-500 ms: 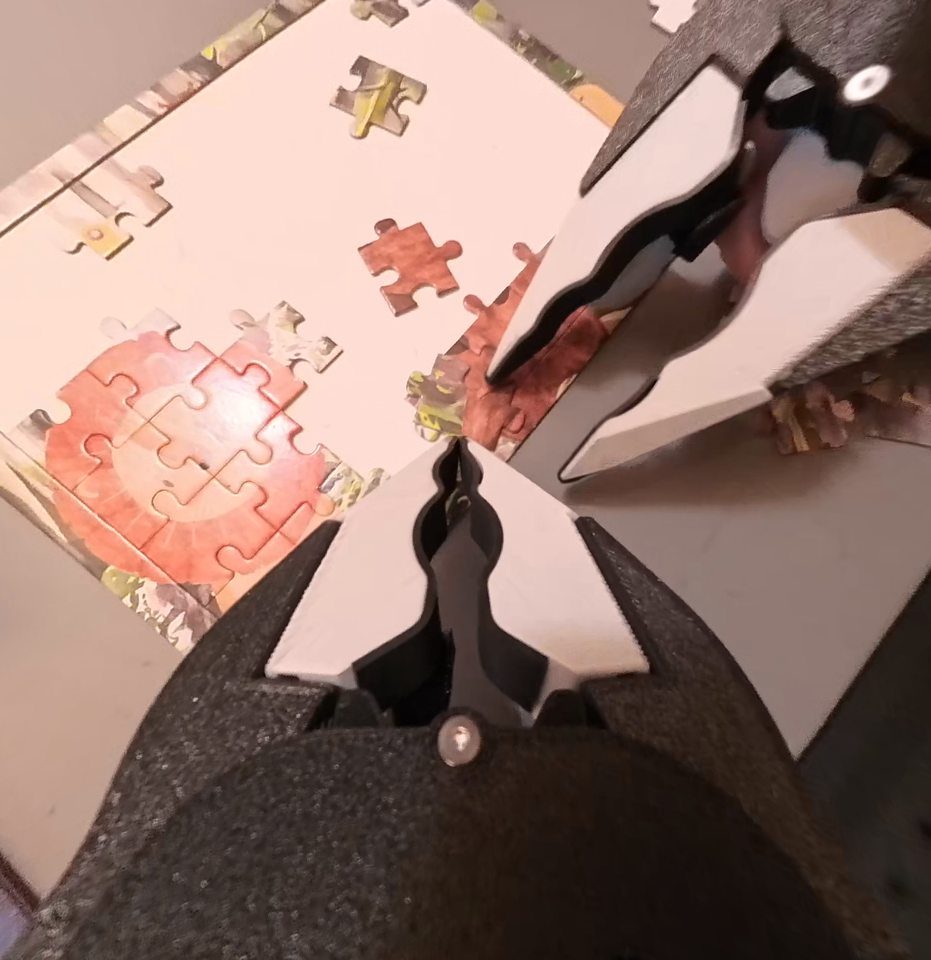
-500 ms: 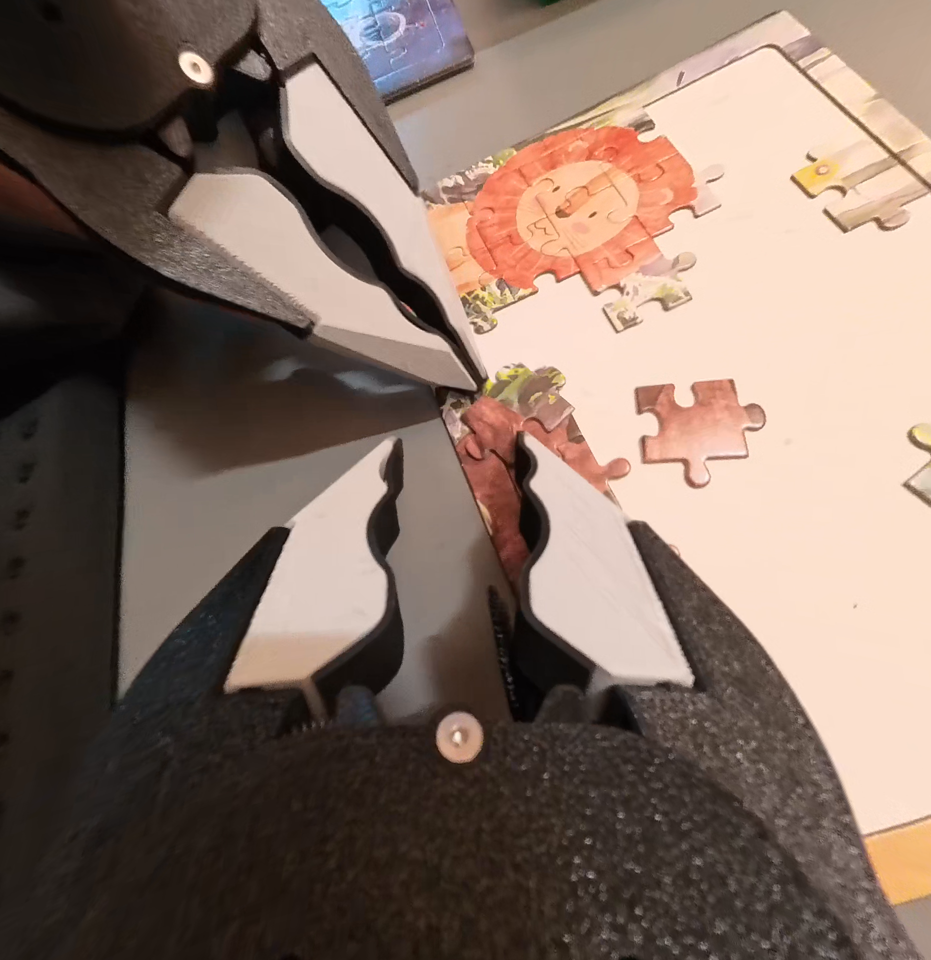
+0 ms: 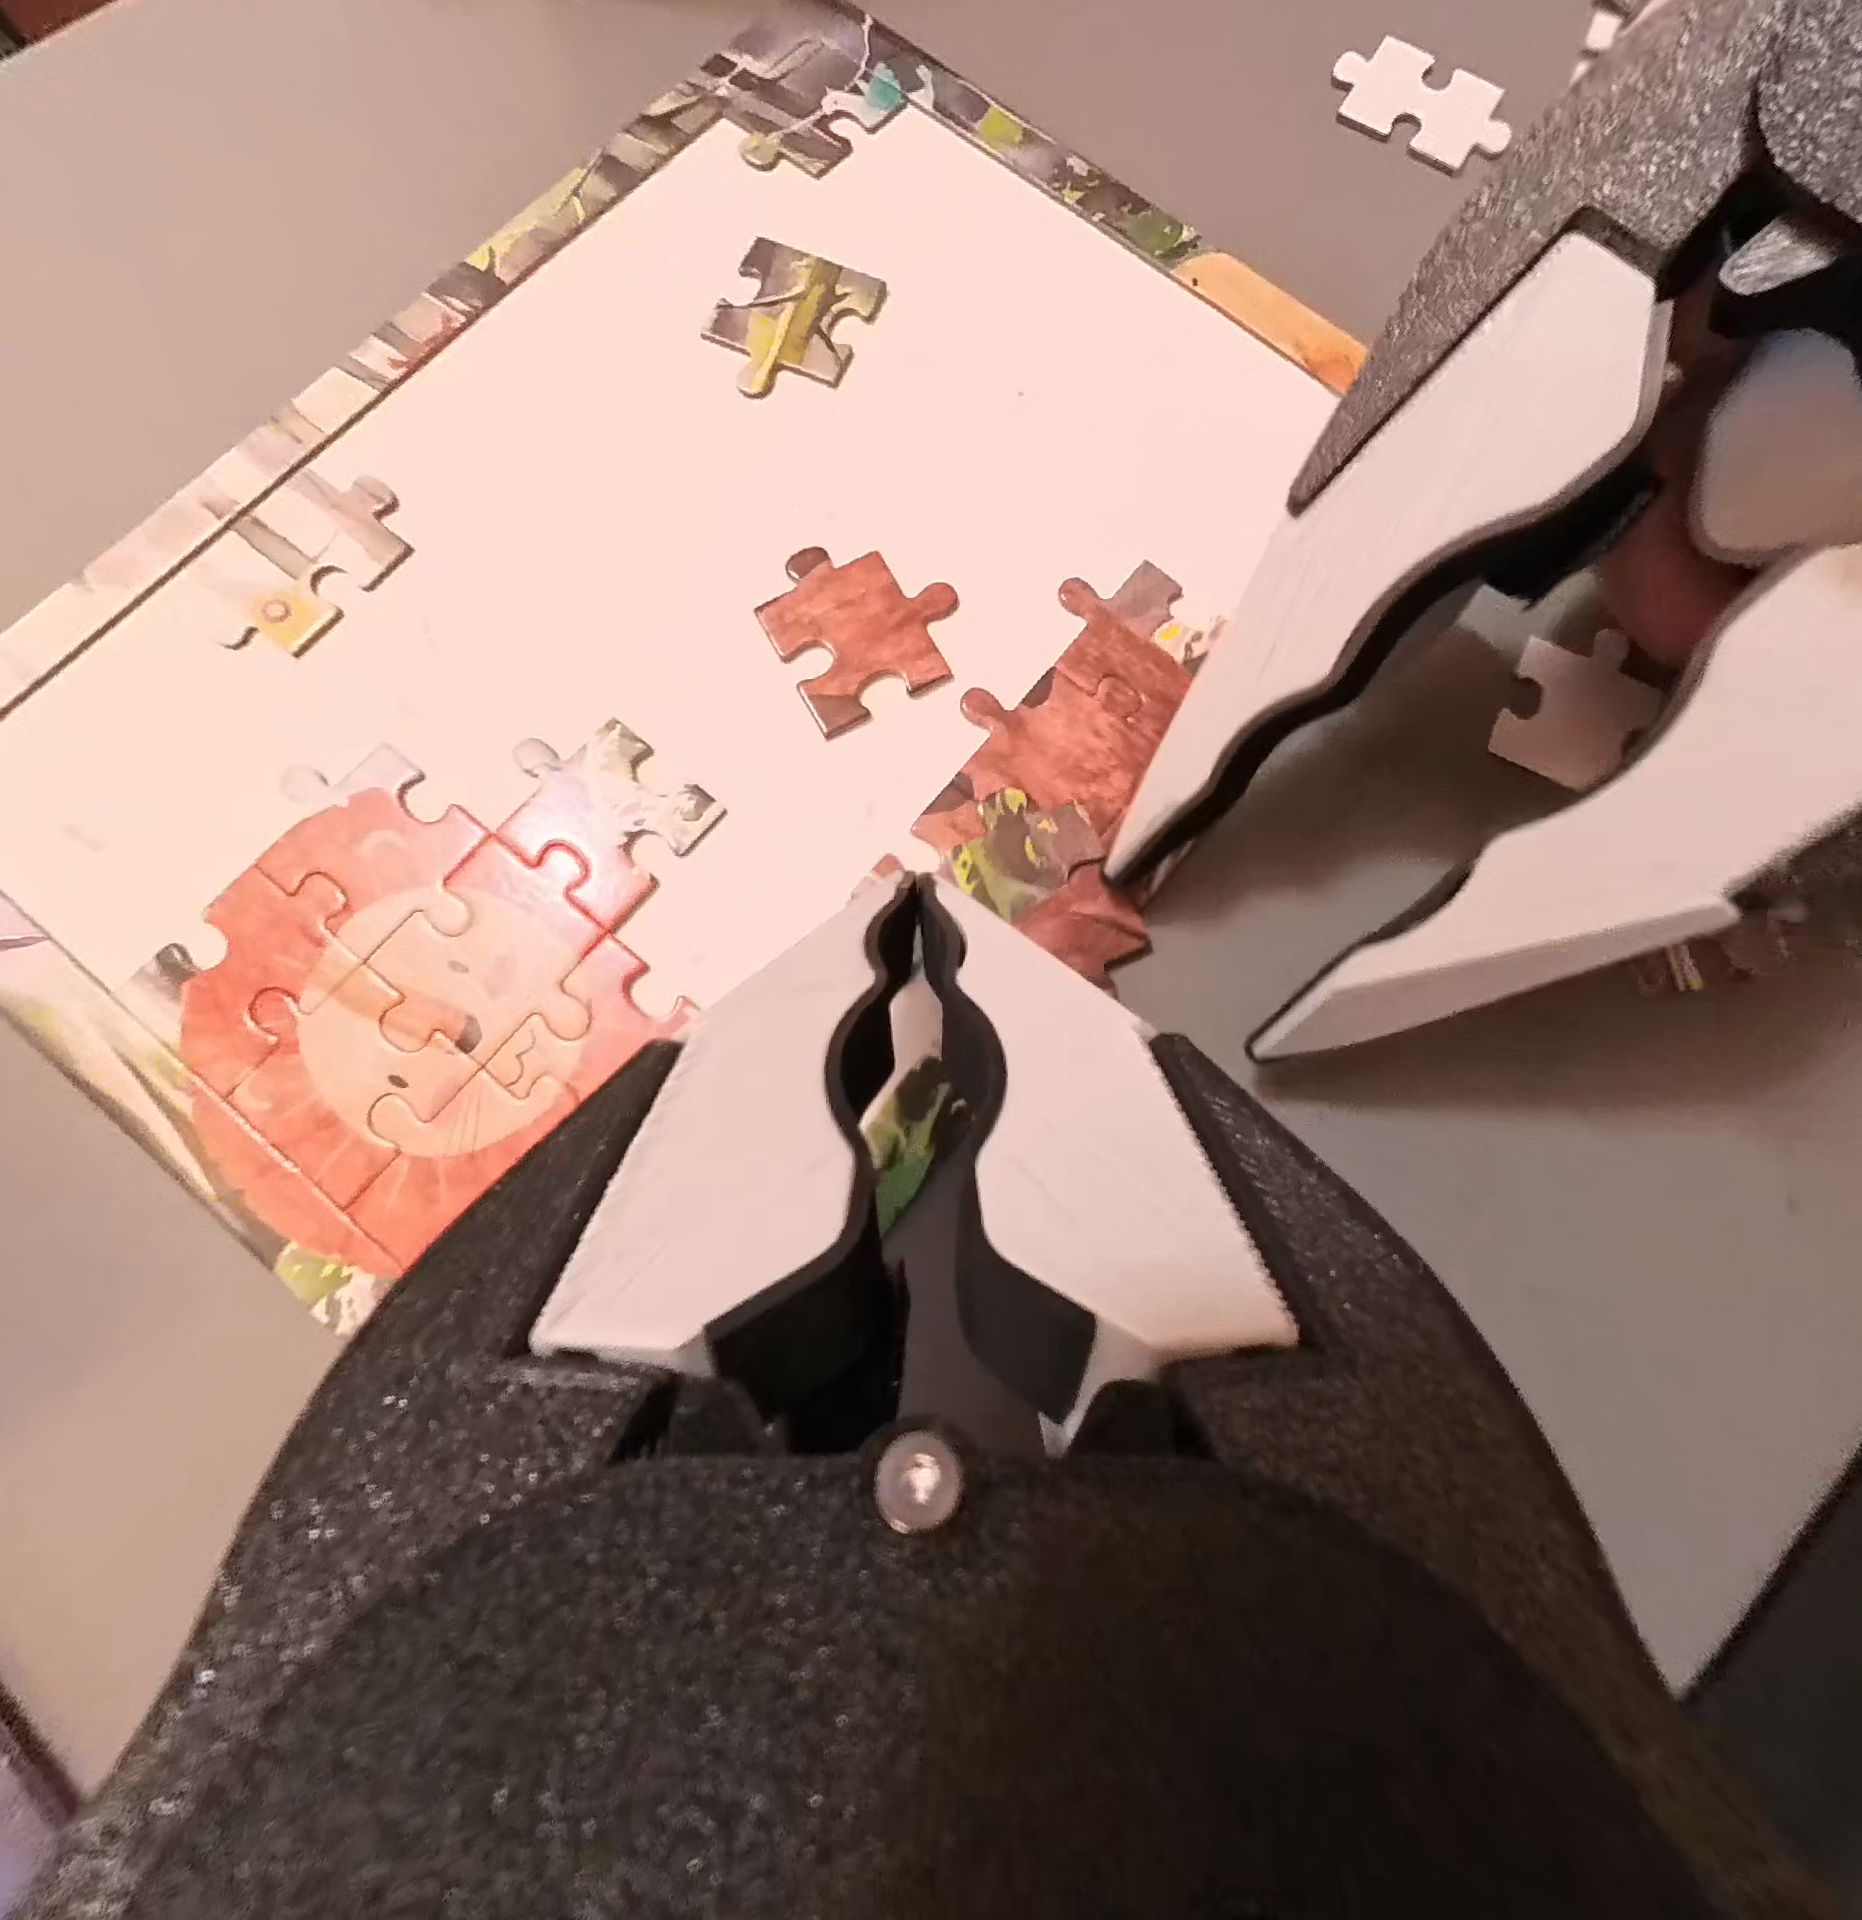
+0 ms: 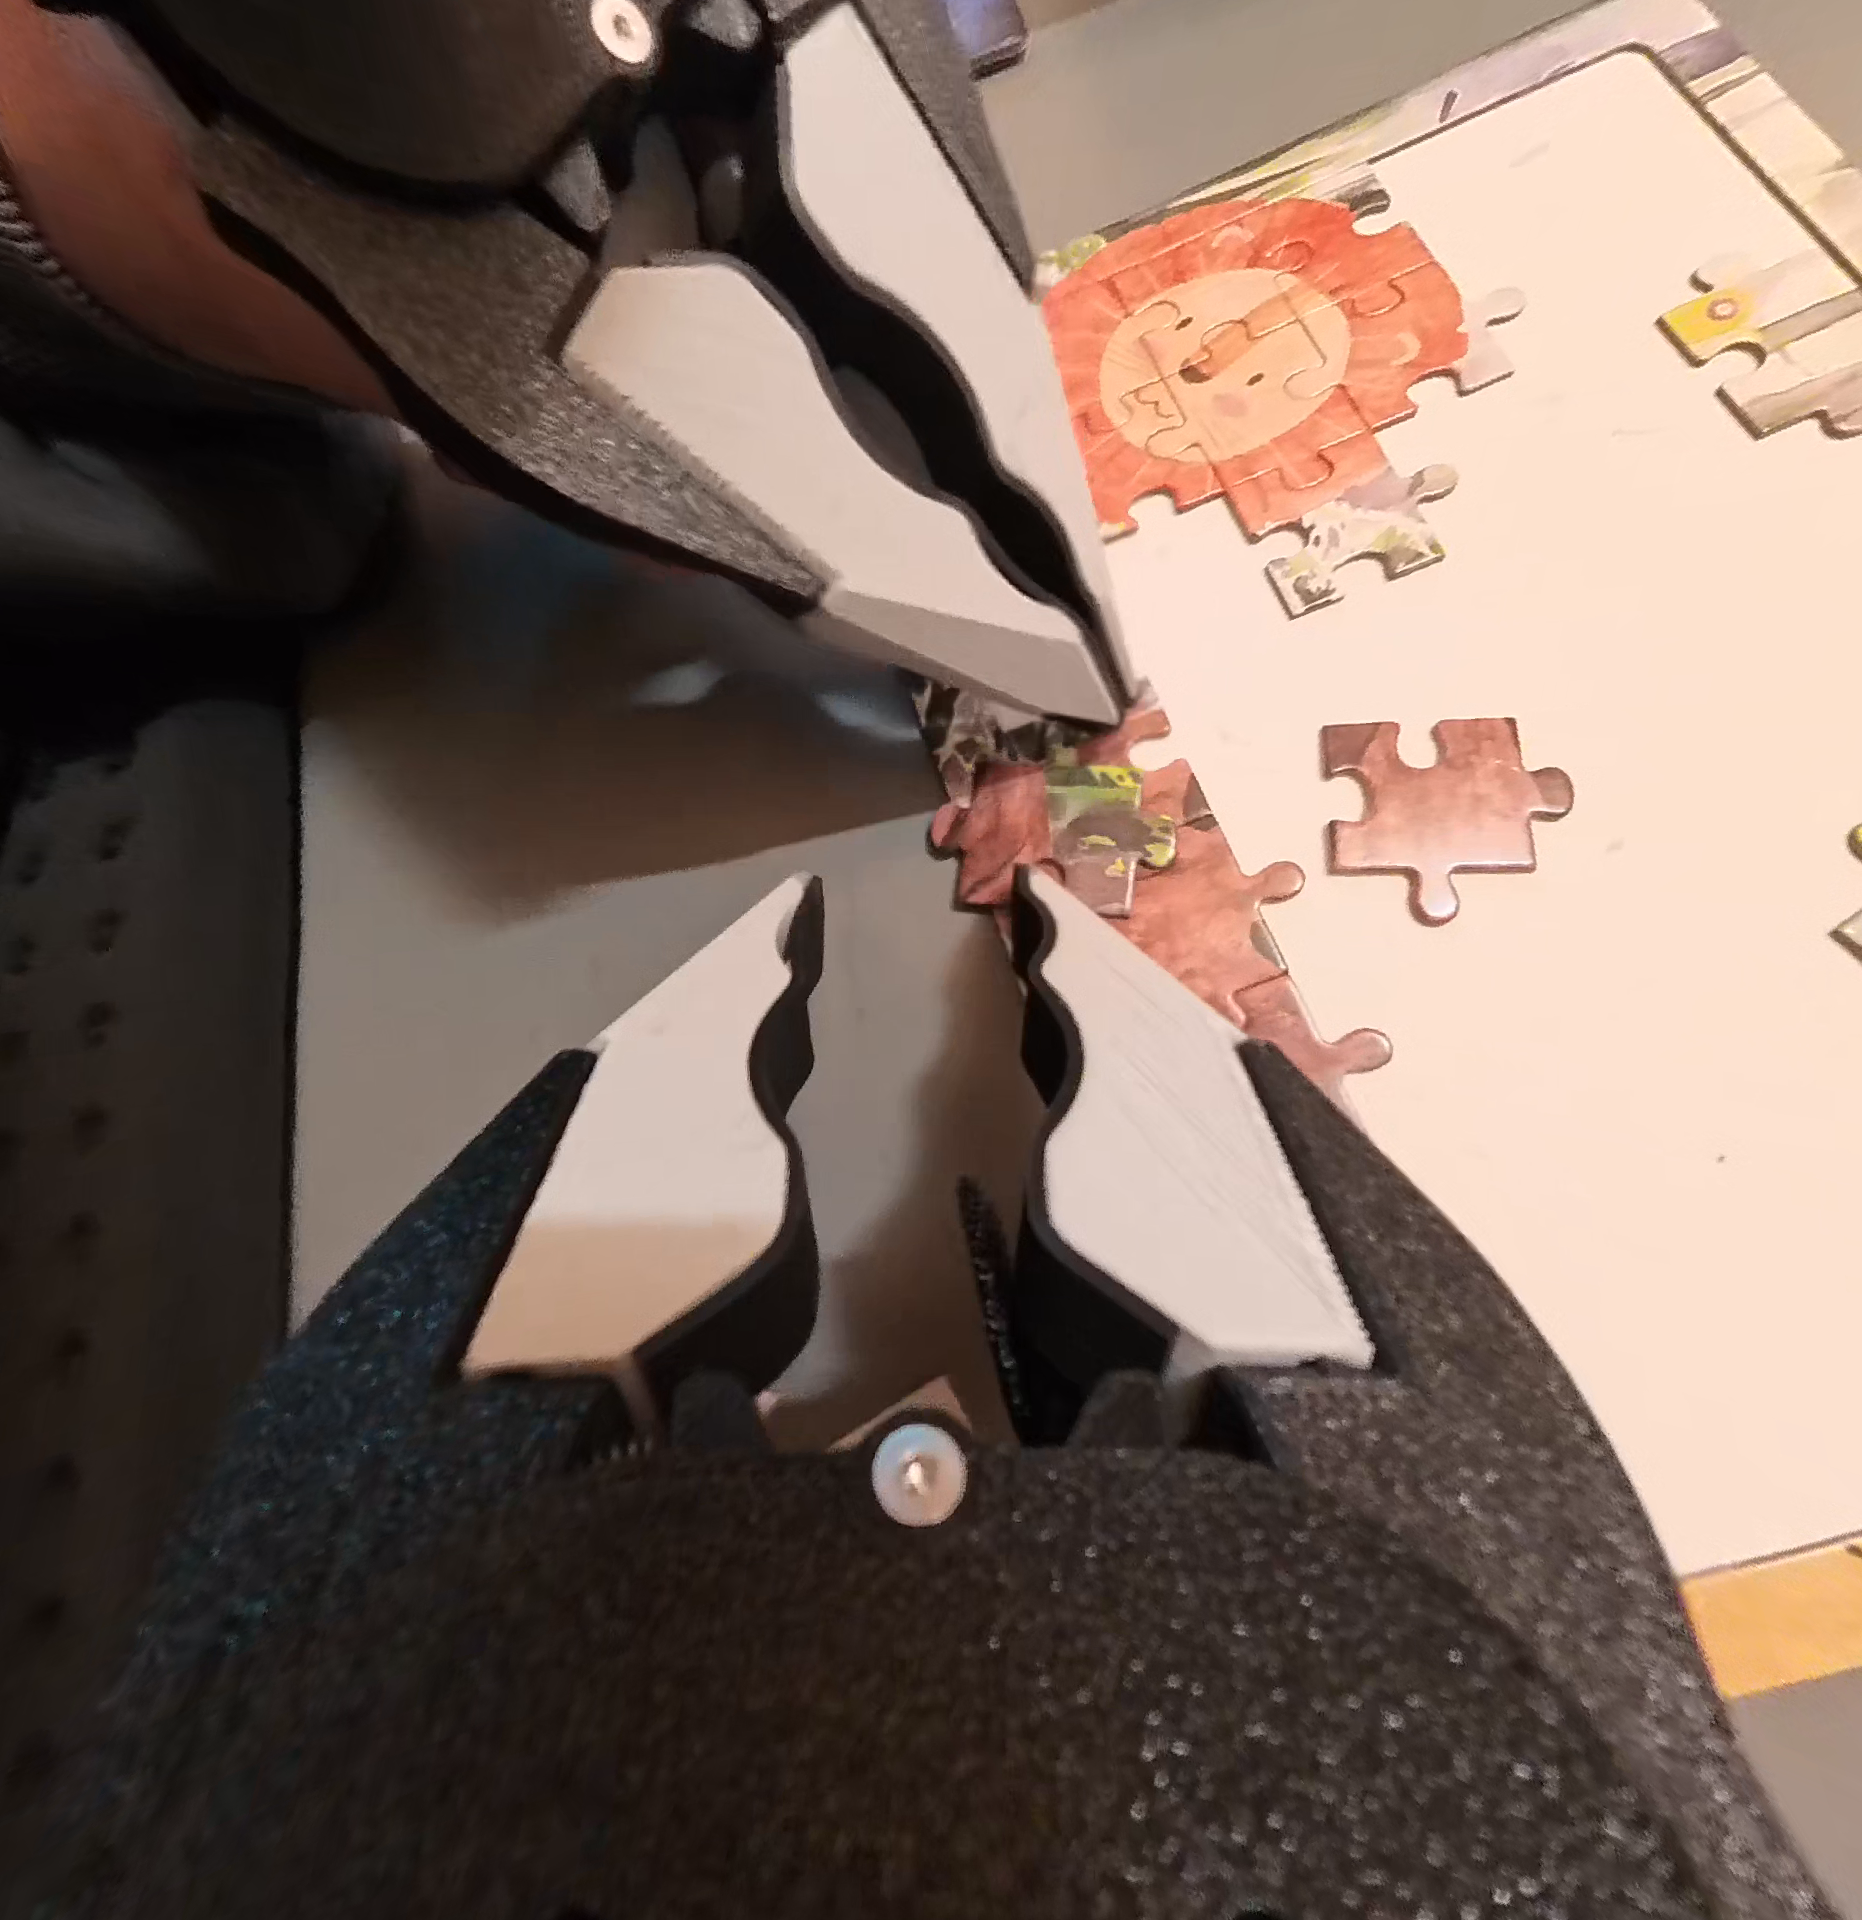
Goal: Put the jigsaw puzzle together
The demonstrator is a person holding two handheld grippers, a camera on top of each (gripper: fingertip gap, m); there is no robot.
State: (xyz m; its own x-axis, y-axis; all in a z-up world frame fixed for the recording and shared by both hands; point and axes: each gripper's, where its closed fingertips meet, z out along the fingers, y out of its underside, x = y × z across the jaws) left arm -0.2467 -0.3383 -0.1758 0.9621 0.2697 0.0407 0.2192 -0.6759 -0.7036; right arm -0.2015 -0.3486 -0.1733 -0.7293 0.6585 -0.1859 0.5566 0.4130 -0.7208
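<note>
Although most of the puzzle board (image 3: 615, 540) is bare white, a finished orange lion cluster (image 3: 387, 1049) sits at its near-left corner in the left wrist view, and a brown-and-green cluster (image 4: 1124, 862) lies along the board's near edge, right where both grippers meet. The left gripper (image 3: 914, 891) has its fingers pinched together at the tips; a sliver of green-printed card shows between them further back, so it seems to hold a piece, though I cannot tell how firmly. Its tips rest at the board's edge, touching or just above the green end of that cluster. The right gripper (image 4: 911, 894) stands well open and grips nothing, one fingertip (image 4: 1031, 888) on the cluster's brown part, the other (image 4: 797, 894) over the grey table (image 4: 615, 831) off the board. A loose brown piece (image 4: 1441, 816) lies further in on the board, beyond both sets of tips, its long axis roughly parallel to the near edge, a little nearer the right gripper. Two white, face-down pieces (image 3: 1426, 99) lie on the table beyond the board's far-right edge. Seating the pinched piece into the cluster looks like the step in hand.
</note>
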